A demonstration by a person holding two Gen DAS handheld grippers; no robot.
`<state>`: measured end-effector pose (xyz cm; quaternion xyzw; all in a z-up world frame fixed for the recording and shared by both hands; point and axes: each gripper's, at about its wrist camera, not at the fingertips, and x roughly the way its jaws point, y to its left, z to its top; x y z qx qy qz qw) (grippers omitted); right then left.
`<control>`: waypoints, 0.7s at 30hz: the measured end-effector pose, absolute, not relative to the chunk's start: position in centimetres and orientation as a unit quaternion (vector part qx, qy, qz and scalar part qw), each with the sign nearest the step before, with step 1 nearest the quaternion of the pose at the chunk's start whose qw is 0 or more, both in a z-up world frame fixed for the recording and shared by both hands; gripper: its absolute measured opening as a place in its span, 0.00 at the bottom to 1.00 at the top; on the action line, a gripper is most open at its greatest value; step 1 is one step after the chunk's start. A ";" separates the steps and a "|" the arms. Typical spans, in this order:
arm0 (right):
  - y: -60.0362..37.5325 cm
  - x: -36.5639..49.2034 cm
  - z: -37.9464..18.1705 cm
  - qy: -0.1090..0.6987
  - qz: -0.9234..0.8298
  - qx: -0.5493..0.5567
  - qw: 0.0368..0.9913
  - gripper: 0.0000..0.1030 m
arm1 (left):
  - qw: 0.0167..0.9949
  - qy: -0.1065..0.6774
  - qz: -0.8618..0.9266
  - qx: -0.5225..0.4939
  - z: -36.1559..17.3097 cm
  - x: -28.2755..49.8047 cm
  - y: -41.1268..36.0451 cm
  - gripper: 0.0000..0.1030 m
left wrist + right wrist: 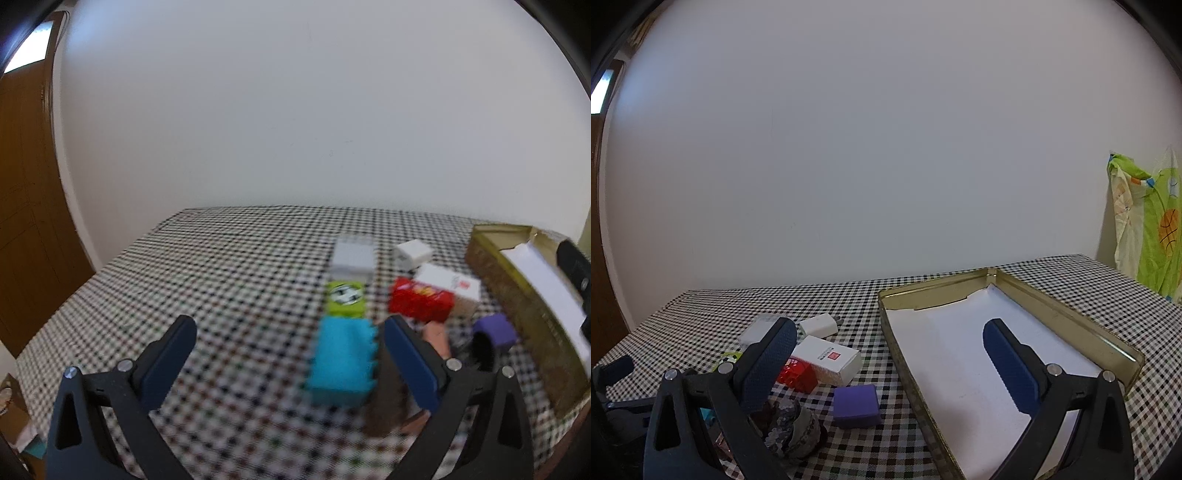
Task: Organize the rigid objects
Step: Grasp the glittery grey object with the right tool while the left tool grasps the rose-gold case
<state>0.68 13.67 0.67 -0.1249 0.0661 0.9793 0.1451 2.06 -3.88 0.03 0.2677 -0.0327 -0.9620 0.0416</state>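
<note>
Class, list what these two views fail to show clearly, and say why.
- Left wrist view: motion blur smears the teal block and the lime box's label.
- Right wrist view: the left finger covers part of the red box.
- Right wrist view: the frame edge cuts off the tin tray's near end.

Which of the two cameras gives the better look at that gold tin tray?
The right wrist view: the gold tin tray shows nearly whole, open, with a white lining. The left wrist view catches only its blurred side wall at the right edge.

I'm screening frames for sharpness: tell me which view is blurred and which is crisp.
Left wrist view: smeared, the turquoise block and checked tablecloth soft. Right wrist view: crisp, the gold tin and purple block sharp-edged. Both bend straight lines, fisheye style.
</note>
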 end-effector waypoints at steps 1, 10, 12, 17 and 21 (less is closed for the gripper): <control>13.5 0.7 0.7 0.065 0.981 -0.127 0.133 0.99 | 0.046 -0.040 -0.961 0.269 0.0 2.3 -4.4 0.99; 11.2 -1.4 -1.0 0.056 0.964 -0.260 -0.008 0.58 | 0.053 -0.049 -0.951 0.299 -0.6 2.9 -6.3 0.96; 10.9 -2.0 -1.4 0.060 0.956 -0.286 -0.008 0.51 | 0.056 -0.059 -0.950 0.301 -0.7 3.1 -6.4 0.93; 10.7 -3.7 -3.1 0.079 0.934 -0.348 -0.010 0.49 | 0.050 -0.059 -0.949 0.305 -0.9 3.3 -6.2 0.93; 11.2 -4.3 -4.1 0.118 0.921 -0.371 -0.025 0.49 | 0.052 -0.063 -0.949 0.304 -0.8 3.3 -5.6 0.93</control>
